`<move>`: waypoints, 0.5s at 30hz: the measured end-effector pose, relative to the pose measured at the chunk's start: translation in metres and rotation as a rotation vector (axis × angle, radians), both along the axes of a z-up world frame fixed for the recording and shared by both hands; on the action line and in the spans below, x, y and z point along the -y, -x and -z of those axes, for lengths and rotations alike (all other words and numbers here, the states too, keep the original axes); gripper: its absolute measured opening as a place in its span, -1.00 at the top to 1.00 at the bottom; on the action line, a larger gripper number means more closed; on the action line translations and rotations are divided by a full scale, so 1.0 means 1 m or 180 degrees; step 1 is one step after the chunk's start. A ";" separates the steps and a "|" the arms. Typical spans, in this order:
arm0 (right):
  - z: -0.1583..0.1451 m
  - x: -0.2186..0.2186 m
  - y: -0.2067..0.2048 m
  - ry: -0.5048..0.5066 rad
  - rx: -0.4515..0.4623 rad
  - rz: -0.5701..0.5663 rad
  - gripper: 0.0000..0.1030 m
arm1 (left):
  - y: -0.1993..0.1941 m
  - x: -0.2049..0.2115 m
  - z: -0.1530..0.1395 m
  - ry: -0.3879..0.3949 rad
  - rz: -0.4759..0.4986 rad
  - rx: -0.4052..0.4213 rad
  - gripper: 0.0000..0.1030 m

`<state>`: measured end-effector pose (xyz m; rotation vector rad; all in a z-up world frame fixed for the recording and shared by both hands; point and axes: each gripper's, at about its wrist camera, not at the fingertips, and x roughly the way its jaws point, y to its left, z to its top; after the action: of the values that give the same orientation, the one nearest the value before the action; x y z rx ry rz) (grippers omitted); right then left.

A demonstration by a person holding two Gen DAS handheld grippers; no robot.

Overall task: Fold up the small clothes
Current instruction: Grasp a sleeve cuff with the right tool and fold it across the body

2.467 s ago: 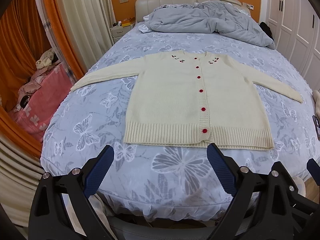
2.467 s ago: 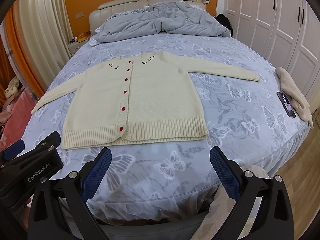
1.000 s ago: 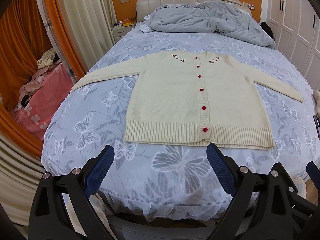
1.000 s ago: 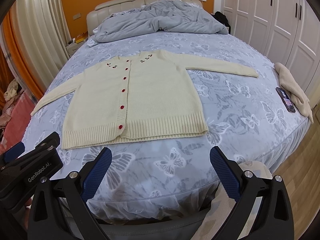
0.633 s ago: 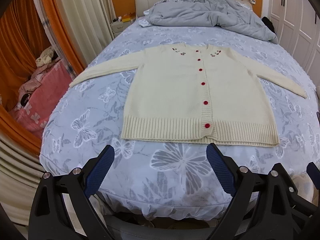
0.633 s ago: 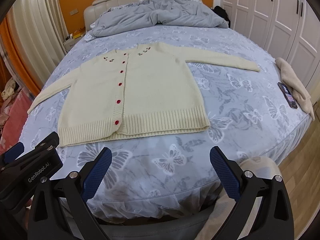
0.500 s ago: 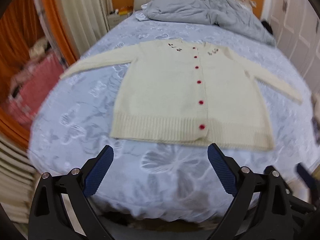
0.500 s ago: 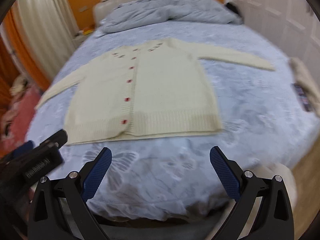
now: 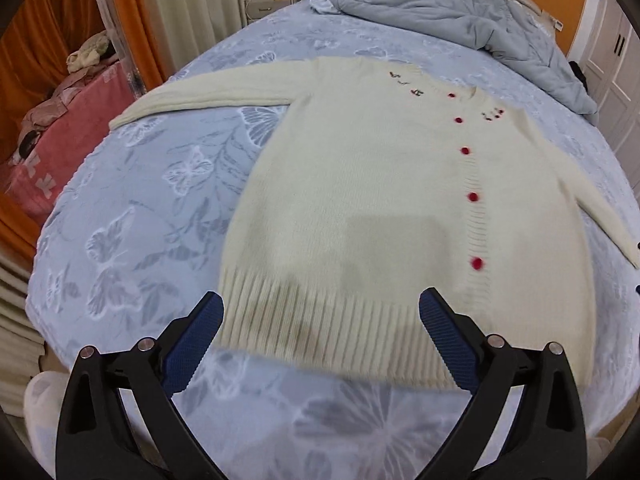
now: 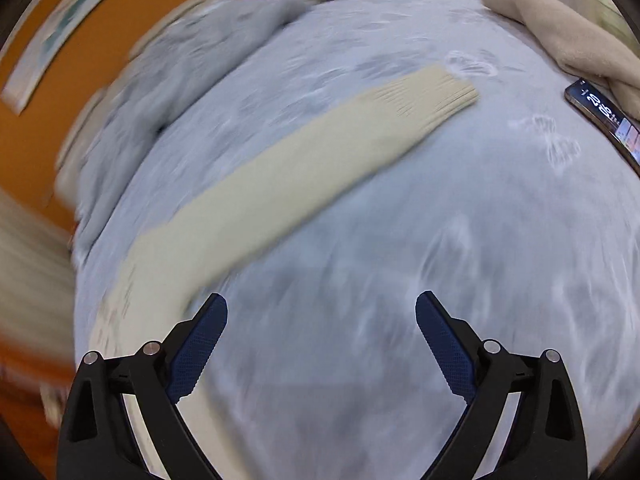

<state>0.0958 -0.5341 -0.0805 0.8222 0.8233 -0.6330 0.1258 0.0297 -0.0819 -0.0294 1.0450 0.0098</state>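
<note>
Lying flat and buttoned on the bedsheet (image 9: 152, 208), the cream cardigan (image 9: 360, 208) has its ribbed hem just ahead of the left gripper (image 9: 320, 336), whose jaws are spread wide and hold nothing. The right gripper (image 10: 320, 336), also spread and empty, hangs over the sheet beside the cardigan's outstretched sleeve (image 10: 304, 176), with a phone (image 10: 600, 114) and a beige cloth (image 10: 560, 36) near the bed's edge.

At the bottom of the left wrist view, the left gripper (image 9: 320, 316) shows two matte black arms — each a hollow triangular frame — with silver round screw heads near their upper ends. Its fingers (image 9: 196, 344) carry dark blue pads with a fine knurled texture. The right gripper (image 10: 321, 316), low in its own frame, looks alike — black frames, silver screws, blue dotted pads (image 10: 448, 344).
</note>
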 end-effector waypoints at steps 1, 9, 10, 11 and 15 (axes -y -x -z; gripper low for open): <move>0.007 0.023 -0.010 -0.0069 0.0022 0.0167 -0.82 | -0.005 0.000 0.005 0.0006 -0.0010 -0.0008 -0.87; 0.045 0.104 -0.042 -0.0432 0.0279 0.0833 -0.29 | -0.039 -0.003 0.033 -0.0010 -0.0039 -0.0106 -0.87; 0.045 0.106 -0.045 -0.0391 0.0322 0.0871 0.41 | -0.041 -0.003 0.036 -0.0035 -0.0025 -0.0120 -0.87; 0.044 0.107 -0.050 -0.0433 0.0359 0.0846 0.81 | -0.044 -0.002 0.041 -0.0062 -0.0007 -0.0136 -0.87; -0.022 0.073 -0.086 -0.0097 0.1035 0.0319 0.82 | -0.048 -0.005 0.047 -0.0074 0.0005 -0.0135 -0.87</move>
<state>0.1822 -0.6074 -0.0588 0.9688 0.4996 -0.5568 0.1738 0.0345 -0.1285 -0.0073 1.0872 0.0212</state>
